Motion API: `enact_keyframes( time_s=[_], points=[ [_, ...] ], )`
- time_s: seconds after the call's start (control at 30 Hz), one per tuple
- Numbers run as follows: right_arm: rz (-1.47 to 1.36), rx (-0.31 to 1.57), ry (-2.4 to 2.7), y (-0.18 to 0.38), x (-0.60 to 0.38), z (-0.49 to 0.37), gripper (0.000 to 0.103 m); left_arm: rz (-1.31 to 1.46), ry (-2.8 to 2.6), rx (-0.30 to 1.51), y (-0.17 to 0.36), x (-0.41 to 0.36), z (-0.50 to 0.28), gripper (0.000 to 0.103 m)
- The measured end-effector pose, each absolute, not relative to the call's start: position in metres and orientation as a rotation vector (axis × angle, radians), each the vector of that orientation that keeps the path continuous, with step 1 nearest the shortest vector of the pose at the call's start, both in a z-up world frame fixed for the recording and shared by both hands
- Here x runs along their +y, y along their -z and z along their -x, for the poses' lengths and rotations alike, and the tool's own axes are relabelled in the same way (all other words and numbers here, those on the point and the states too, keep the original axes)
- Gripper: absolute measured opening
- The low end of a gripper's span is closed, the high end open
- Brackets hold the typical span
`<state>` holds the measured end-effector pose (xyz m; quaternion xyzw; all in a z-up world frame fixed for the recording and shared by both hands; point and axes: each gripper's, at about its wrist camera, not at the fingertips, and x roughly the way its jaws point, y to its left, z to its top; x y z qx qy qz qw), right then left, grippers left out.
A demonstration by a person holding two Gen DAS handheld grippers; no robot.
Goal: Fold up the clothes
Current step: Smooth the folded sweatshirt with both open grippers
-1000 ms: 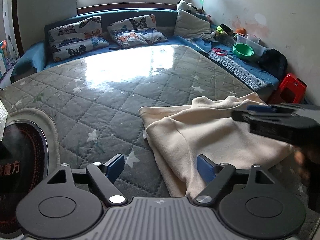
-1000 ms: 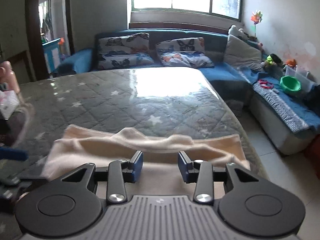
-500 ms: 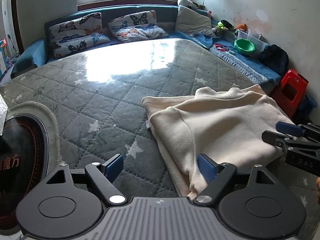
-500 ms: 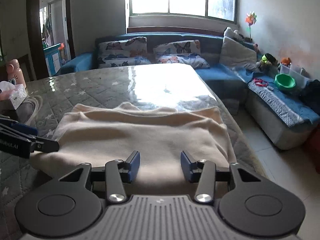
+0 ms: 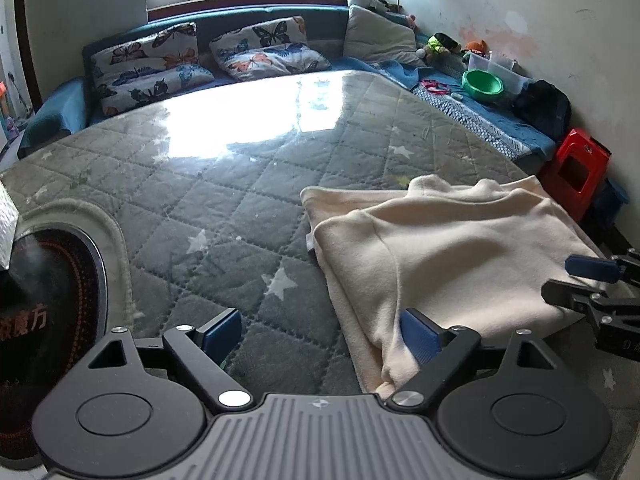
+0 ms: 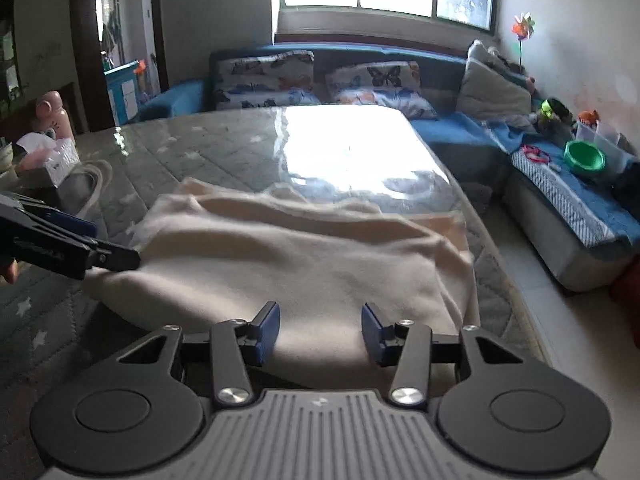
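Left tool (image 5: 320, 334) low over the tabletop (image 5: 240, 184), pointing across it toward the window; blue pads spread wide, nothing between them. Its right pad sits against the near left edge of the cream sweater (image 5: 452, 252), left pad over bare quilted cover. Seen from the right wrist view, the same tool (image 6: 120, 258) enters from the left with its tip at the sweater's left edge.

Right tool (image 6: 320, 330) also low, aimed along the tabletop toward the sofa; pads spread, empty, hovering just above the sweater's near edge (image 6: 304, 256). From the left wrist view it (image 5: 576, 280) comes in at the far right, tips at the garment's right side.

Writing: red Chinese characters on the black induction cooker (image 5: 44, 312) at the left, ending "魔方"; the rest is cut off. Pale lettering on each tool's body, too blurred to read.

Sweater lies folded in layers, flat on the right half of the quilted, star-patterned tabletop, near the front edge, between the two tools. Butterfly cushions (image 5: 148, 64) on the blue sofa beyond. Green bowl (image 5: 482, 83) on the side bench; red stool (image 5: 576, 172) by the wall.
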<state>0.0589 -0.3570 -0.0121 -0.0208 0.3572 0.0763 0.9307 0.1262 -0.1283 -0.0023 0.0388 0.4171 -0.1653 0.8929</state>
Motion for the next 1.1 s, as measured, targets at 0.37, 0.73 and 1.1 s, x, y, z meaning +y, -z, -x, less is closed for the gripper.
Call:
enact_keyframes(
  time_s=[0.37,0.73,1.1],
  points=[
    [0.109,0.716,-0.209,0.021,-0.323,-0.065,0.047,-0.08,0.331,0.854,0.002,-0.129,-0.119,0.09],
    [0.043,0.694,-0.173,0.01,-0.328,-0.048,0.061,-0.081,0.343,0.793,-0.007,-0.134,-0.101,0.102],
    [0.036,0.68,-0.141,0.008,-0.324,-0.029,0.081,-0.077,0.359,0.725,-0.011,-0.132,-0.076,0.103]
  ],
)
